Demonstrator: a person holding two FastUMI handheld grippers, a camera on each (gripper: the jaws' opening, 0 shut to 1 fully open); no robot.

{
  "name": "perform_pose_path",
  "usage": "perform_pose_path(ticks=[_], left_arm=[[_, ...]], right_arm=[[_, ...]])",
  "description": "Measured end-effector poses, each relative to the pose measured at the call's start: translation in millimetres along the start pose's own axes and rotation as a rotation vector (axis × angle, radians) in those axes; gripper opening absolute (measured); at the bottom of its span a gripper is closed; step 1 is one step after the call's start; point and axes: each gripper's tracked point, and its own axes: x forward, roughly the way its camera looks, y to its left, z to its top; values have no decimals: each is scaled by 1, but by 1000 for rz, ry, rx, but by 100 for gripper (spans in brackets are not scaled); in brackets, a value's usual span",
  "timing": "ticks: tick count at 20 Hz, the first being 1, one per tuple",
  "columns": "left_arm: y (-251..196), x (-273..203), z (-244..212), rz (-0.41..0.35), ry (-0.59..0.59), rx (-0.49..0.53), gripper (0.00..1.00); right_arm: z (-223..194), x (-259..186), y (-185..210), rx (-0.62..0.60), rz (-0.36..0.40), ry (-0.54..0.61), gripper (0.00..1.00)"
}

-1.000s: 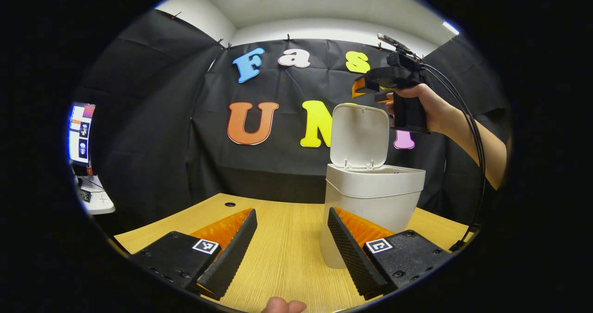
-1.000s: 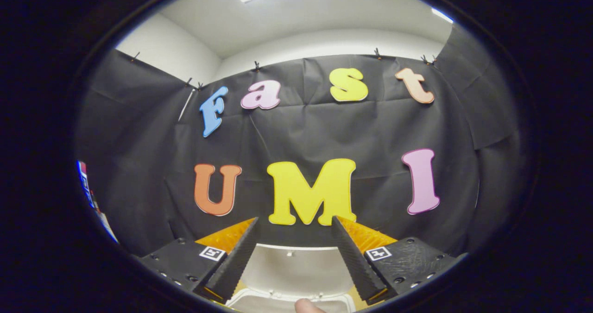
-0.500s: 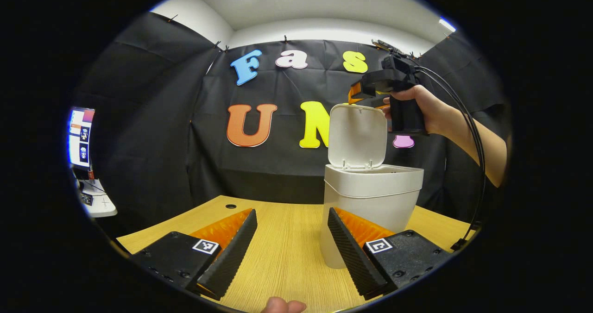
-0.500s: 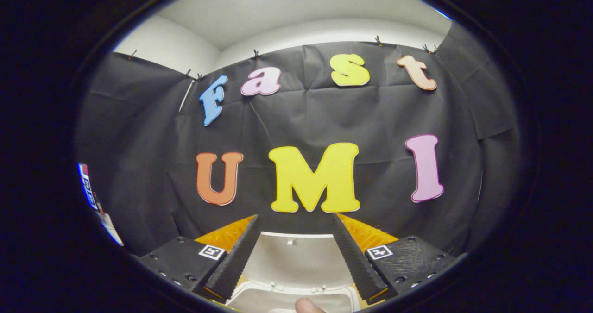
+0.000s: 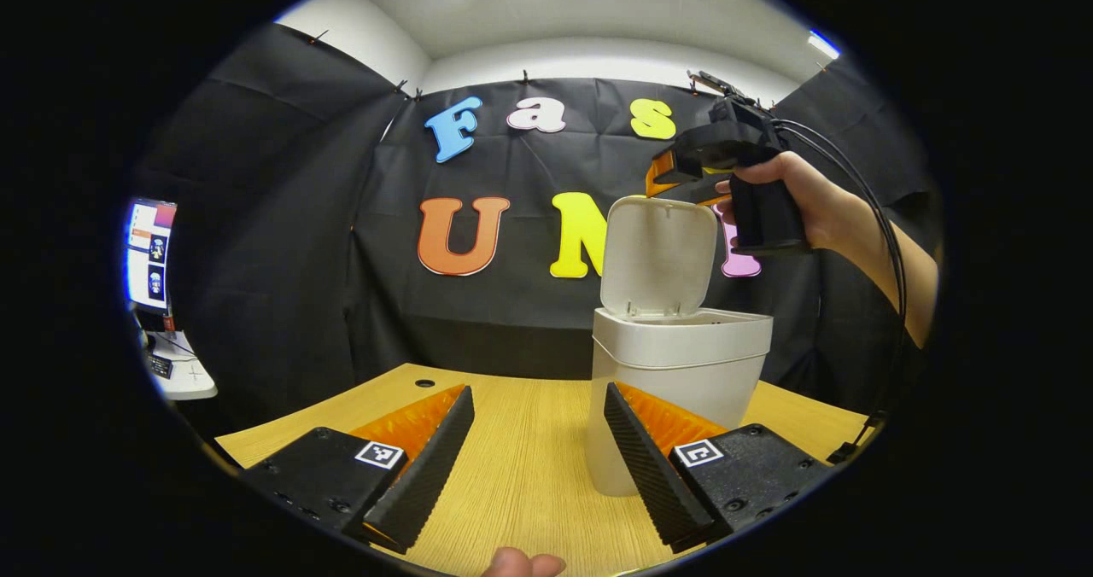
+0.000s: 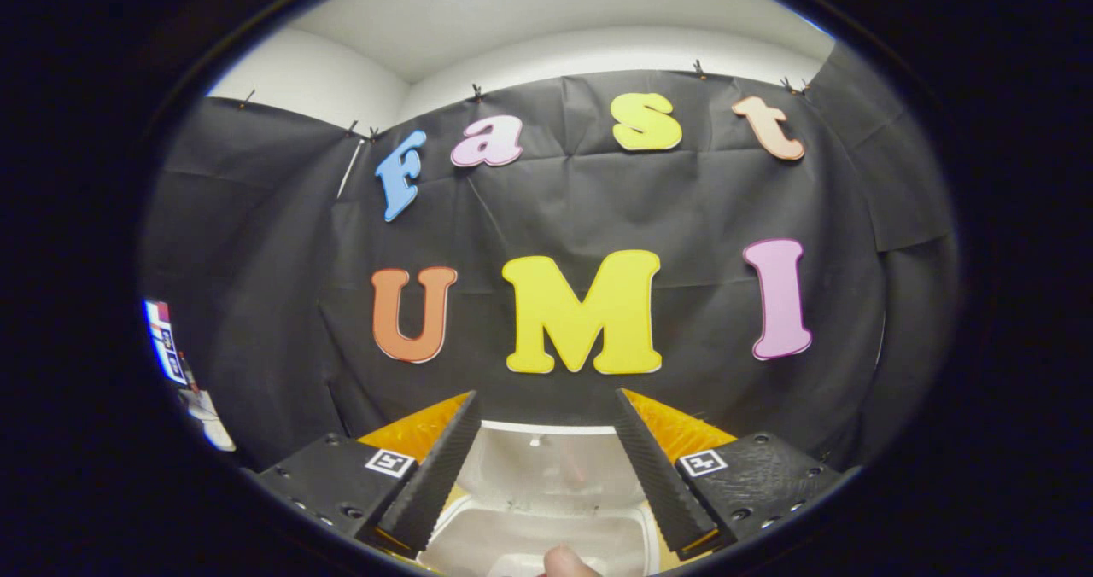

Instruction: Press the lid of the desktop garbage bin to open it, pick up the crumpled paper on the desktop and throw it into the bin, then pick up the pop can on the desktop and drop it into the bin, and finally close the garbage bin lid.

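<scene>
A white desktop bin point(image 5: 675, 389) stands on the wooden desk point(image 5: 529, 466) with its lid point(image 5: 659, 255) swung up and upright. My left gripper point(image 5: 540, 457) hovers low over the desk in front of the bin, open and empty. A hand holds my right gripper point(image 5: 683, 174) above the lid's top edge. In the right gripper view, my right gripper point(image 6: 543, 466) is open with nothing between its fingers. Below it are the raised lid point(image 6: 546, 466) and the bin's open mouth point(image 6: 538, 539).
A monitor point(image 5: 147, 253) and a white stand sit off the desk's left side. The desk has a cable hole point(image 5: 424, 382) near its back edge. Black cloth closes the booth behind. Cables point(image 5: 862, 210) run from my right gripper down past the forearm.
My right gripper dipped toward the top of the lid, then edged right and a little up. The bin's mouth shows more in the right gripper view. My left gripper held still.
</scene>
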Motion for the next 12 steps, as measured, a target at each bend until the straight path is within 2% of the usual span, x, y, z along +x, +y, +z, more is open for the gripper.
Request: perform_pose_path(ticks=[8,12], left_arm=[[-14,2,-8,-22,14,0,99],[-18,0,-5,-31,11,5,99]], right_arm=[[-35,-50,5,0,31,57,96],[-68,-69,12,9,81,126,94]])
